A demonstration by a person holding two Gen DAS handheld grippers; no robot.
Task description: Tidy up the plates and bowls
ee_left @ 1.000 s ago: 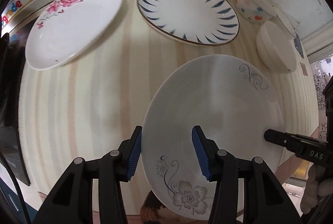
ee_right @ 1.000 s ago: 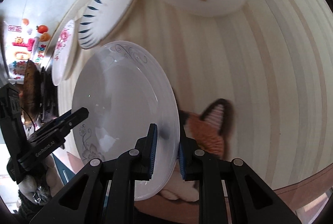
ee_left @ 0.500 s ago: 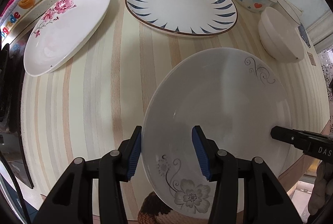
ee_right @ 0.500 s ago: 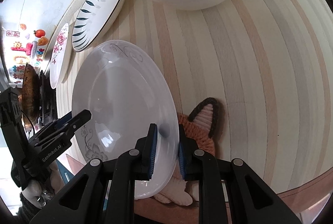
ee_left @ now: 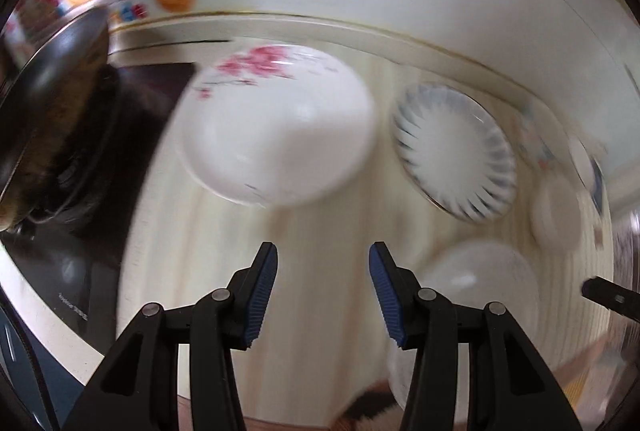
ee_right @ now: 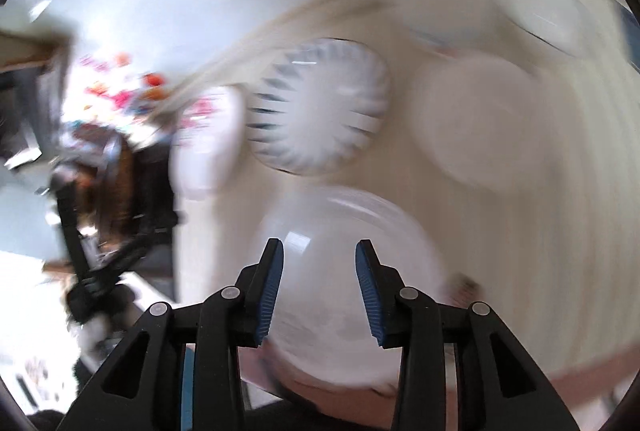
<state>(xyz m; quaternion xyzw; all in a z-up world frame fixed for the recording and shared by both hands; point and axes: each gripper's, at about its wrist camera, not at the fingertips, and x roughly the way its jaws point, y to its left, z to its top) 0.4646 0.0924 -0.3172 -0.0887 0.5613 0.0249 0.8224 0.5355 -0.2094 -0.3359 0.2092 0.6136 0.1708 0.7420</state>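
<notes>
on the striped cream bench (ee_left: 328,223), both tongs gape empty; overhanging white floral plate (ee_right: 344,271) risks tipping if nudged.

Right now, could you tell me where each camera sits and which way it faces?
Left wrist: on the left gripper, open, facing the pink-flower plate and wall.
Right wrist: on the right gripper, open, over the white plate; a blurred dark rig shows left.
Shared: the blue-striped plate, both views motion-blurred.
</notes>
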